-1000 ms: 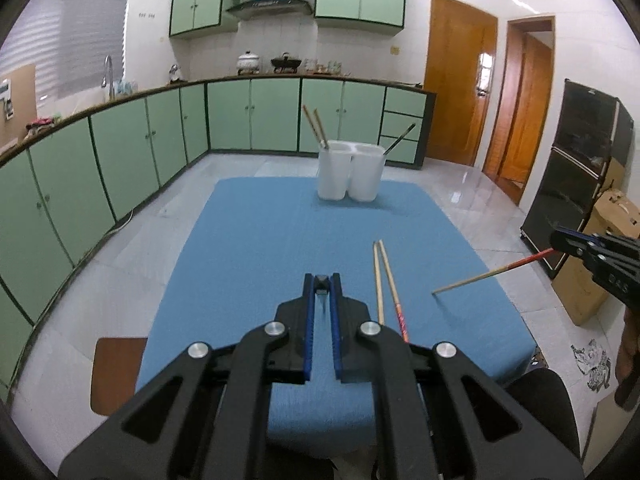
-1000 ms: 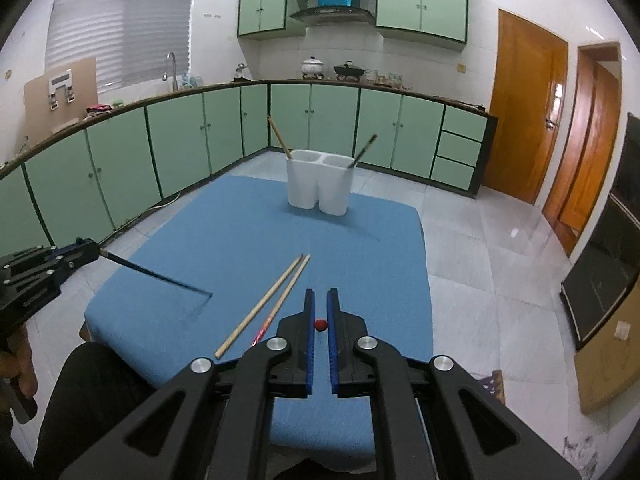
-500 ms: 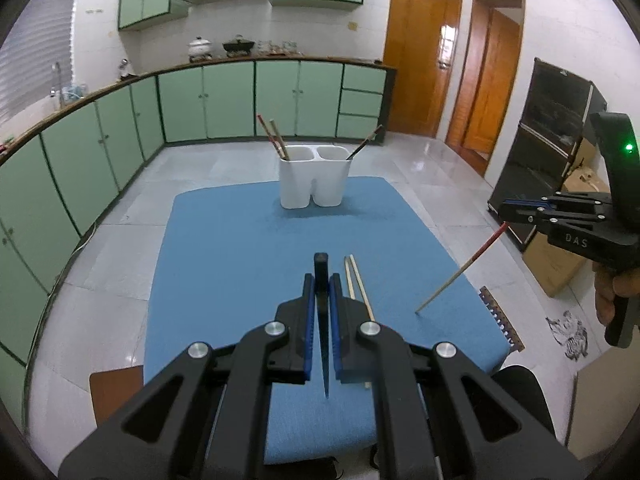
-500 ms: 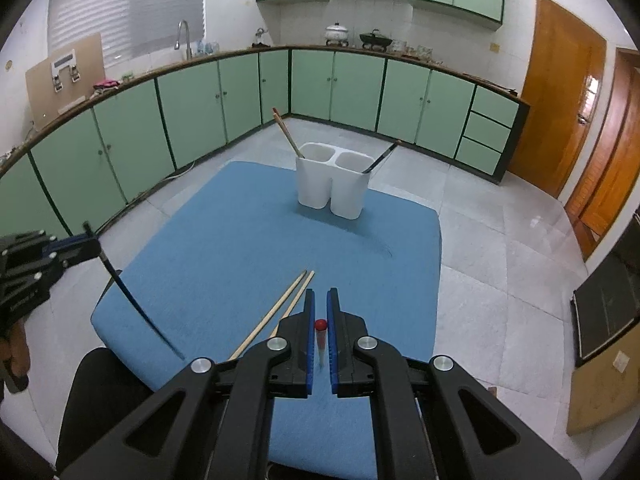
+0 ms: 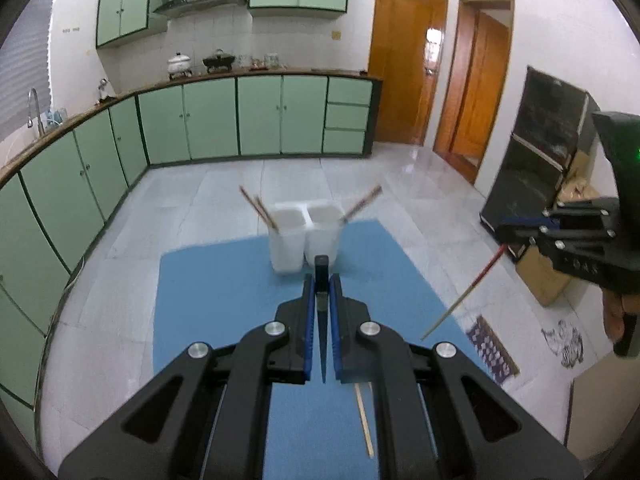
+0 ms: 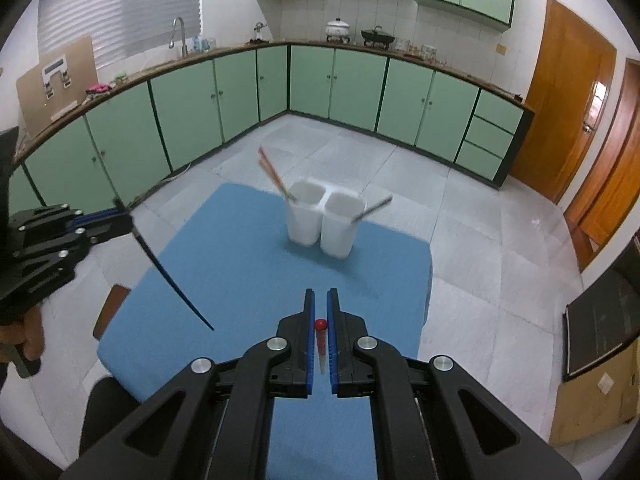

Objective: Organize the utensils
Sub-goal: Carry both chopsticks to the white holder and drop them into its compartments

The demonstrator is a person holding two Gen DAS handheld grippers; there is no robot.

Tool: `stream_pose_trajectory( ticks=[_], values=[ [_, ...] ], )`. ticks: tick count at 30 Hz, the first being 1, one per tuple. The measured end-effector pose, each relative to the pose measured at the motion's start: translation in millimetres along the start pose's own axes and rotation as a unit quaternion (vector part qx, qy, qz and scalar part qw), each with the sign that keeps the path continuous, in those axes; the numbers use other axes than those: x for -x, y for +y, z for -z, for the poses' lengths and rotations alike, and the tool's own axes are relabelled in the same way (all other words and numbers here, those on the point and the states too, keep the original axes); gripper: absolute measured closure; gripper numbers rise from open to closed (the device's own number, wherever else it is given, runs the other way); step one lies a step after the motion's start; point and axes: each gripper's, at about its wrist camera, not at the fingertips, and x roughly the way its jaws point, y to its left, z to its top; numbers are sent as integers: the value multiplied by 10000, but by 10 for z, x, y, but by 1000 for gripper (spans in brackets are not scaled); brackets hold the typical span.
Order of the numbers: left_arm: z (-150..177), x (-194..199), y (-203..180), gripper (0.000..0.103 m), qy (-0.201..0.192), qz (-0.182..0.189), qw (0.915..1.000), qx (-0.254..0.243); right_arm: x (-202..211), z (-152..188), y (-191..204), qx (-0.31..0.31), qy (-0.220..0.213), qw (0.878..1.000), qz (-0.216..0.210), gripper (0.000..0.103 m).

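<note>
Green kitchen cabinets ringed a tiled floor, and a blue-covered bench (image 5: 224, 292) stood in the middle of it.

Starting at the left tool (image 5: 321, 312): its blue pads were clamped on a dark chopstick (image 5: 321, 320), whose blunt end stood out past the tips at 12 o'clock and whose point ran back at 6 o'clock. A second before, that stick had lain nearly level; here it hung steep, point down. The right tool (image 6: 319, 320) was likewise shut on a red-ended chopstick (image 6: 320, 338), seen almost end-on, the red cap toward the lens. From the left view that same stick slanted down toward 7 o'clock from the right tool (image 5: 516, 236), clear of the cloth.

Outward from the tools, the white two-cup holder (image 6: 322, 222) sat at 12 o'clock near the far edge of the bench. It filled more of both views than a second earlier, so both hands had carried their sticks up and toward it. Its left cup held two light chopsticks (image 6: 276, 178) leaning to 11 o'clock; its right cup held one dark stick (image 6: 372, 208) leaning to 2 o'clock.

A pale chopstick (image 5: 365, 420) remained flat on the cloth at 5 o'clock under the left tool.

Judging by that, the lift was done and the drop into the cups was next, likely dark with dark, red-ended with the light pair.
</note>
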Motion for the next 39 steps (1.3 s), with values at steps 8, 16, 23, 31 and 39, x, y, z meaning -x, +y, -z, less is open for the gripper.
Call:
stream_pose_trajectory(
  ticks=[8,16,23,31,39],
  values=[
    [-729,-258,8,97,-323,-201,9991,208,-34,-666,-53,-175,-218,9996,12,98],
    [-1300,-692,67,97,-518,-528,9965,402,-305,-1194,-229,-419,-475,9979,133,98],
    [-1563,-1134,137,97,-670,-674,9940,544,-584,-1508,-441,-772,-850,9932,167,98],
    [-1705,-1605,221,97,-736,-750,9931,526,-1123,-1643,-661,-1041,-935,9897,297,98],
    [-1501,-2154,365,97,-417,-727,9946,613,-1688,-1494,-798,-1157,-669,9906,294,98]
  ],
)
